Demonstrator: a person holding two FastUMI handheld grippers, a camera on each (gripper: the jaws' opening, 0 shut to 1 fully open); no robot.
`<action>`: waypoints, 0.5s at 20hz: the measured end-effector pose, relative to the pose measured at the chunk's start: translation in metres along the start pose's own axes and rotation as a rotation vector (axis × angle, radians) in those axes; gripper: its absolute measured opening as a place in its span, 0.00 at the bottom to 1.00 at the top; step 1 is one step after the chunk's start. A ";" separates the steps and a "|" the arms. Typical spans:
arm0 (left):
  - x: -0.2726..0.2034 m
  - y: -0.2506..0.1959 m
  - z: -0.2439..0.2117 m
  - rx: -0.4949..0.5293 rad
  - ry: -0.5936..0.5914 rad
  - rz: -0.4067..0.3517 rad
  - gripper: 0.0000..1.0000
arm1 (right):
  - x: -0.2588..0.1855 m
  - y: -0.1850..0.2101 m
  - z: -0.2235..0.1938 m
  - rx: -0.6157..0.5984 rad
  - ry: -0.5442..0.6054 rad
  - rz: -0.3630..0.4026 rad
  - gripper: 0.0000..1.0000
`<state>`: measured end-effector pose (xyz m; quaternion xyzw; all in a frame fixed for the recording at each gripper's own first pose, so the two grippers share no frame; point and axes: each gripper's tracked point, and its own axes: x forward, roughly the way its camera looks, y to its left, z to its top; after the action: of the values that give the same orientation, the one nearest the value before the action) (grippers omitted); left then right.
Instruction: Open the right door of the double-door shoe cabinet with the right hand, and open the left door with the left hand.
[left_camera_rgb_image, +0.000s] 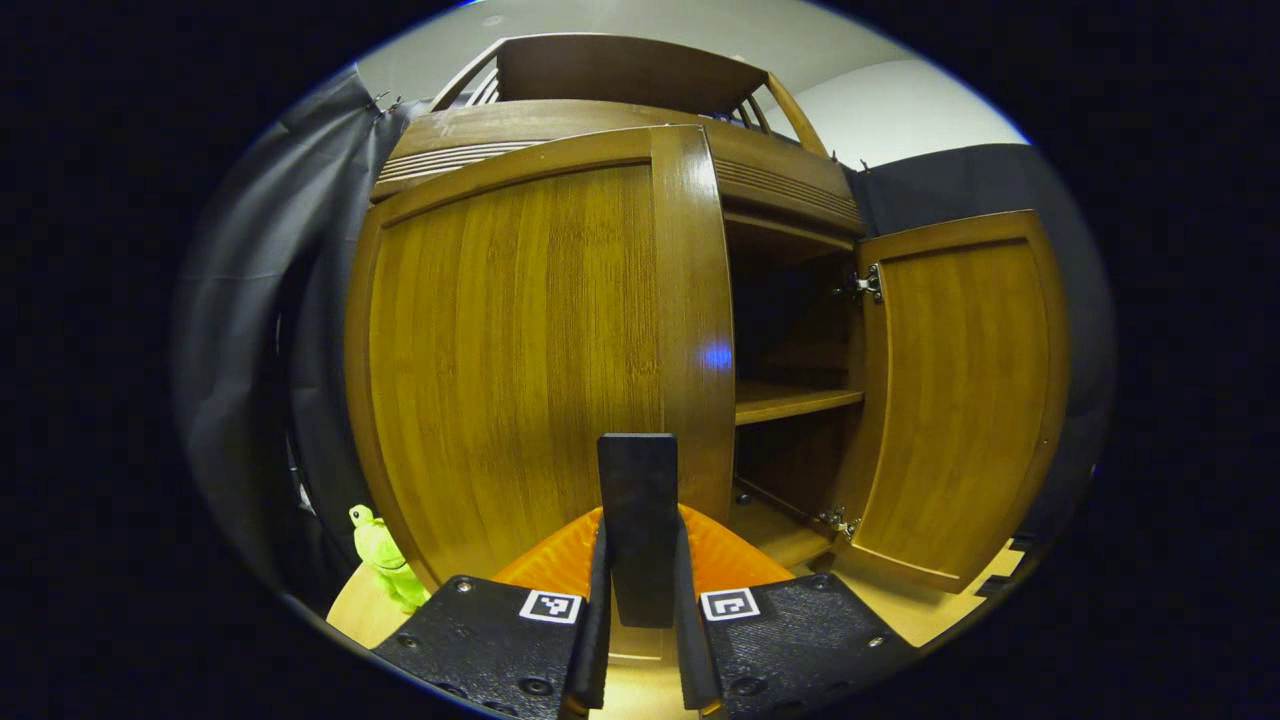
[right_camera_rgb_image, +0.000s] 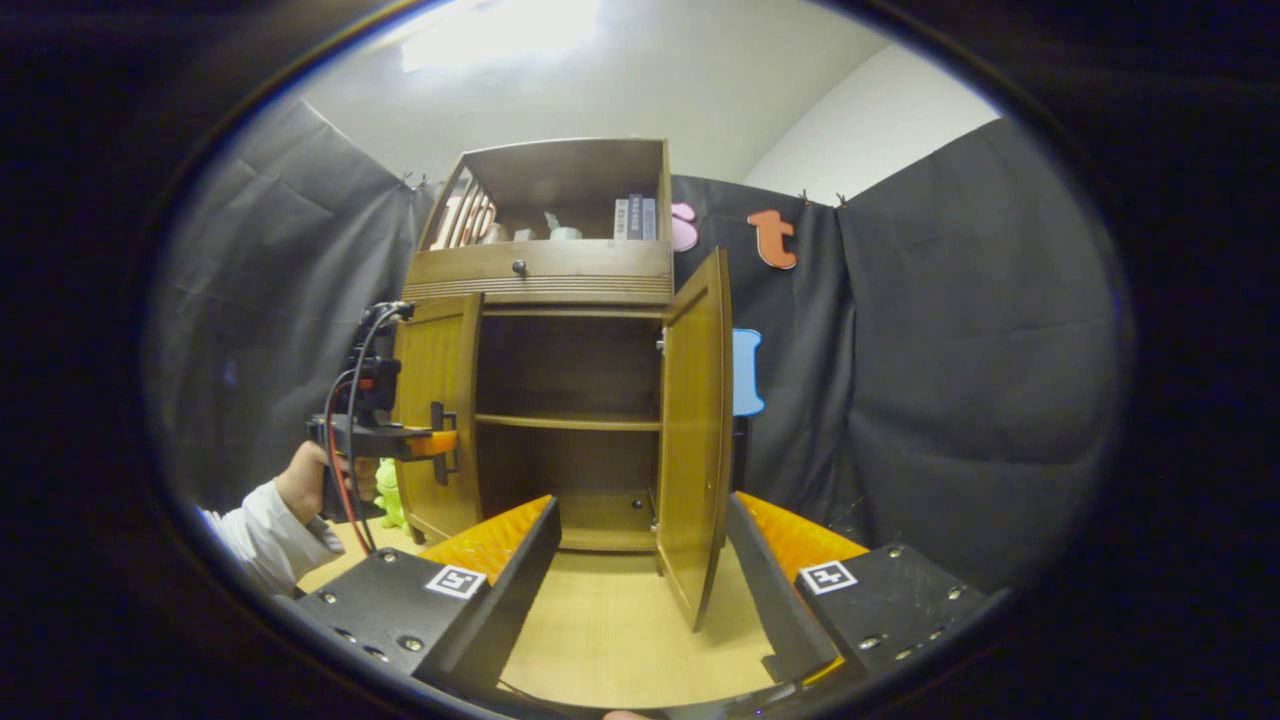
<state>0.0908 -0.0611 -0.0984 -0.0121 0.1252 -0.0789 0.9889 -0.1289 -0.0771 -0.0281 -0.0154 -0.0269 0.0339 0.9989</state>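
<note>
Currently: right door (right_camera_rgb_image: 695, 440) stands wide open; right gripper (right_camera_rgb_image: 640, 590) spread, empty, backed off. Left gripper (left_camera_rgb_image: 640, 640) clamps the left door's handle (left_camera_rgb_image: 638, 520); left door (left_camera_rgb_image: 520, 360) looks barely ajar. Advice: pull along the hinge arc, keeping the grip square.

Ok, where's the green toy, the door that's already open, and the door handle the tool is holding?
green toy (left_camera_rgb_image: 383, 560), left gripper view, on its body beside the cabinet.
open right door (right_camera_rgb_image: 695, 430), right gripper view, on its inner panel.
left door handle (left_camera_rgb_image: 638, 500), left gripper view, on the bar between the left tool's fingers.
</note>
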 end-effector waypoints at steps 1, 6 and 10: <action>-0.007 0.002 0.000 0.002 0.003 0.003 0.30 | 0.000 0.001 0.002 0.005 -0.004 0.001 0.98; -0.034 0.013 0.000 0.019 0.012 0.027 0.29 | 0.000 0.006 0.000 -0.016 -0.017 0.004 0.98; -0.052 0.021 -0.001 0.014 0.006 0.031 0.29 | 0.002 0.015 -0.001 0.001 -0.021 0.021 0.98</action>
<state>0.0439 -0.0319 -0.0870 -0.0030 0.1278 -0.0644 0.9897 -0.1283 -0.0621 -0.0290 -0.0148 -0.0374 0.0445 0.9982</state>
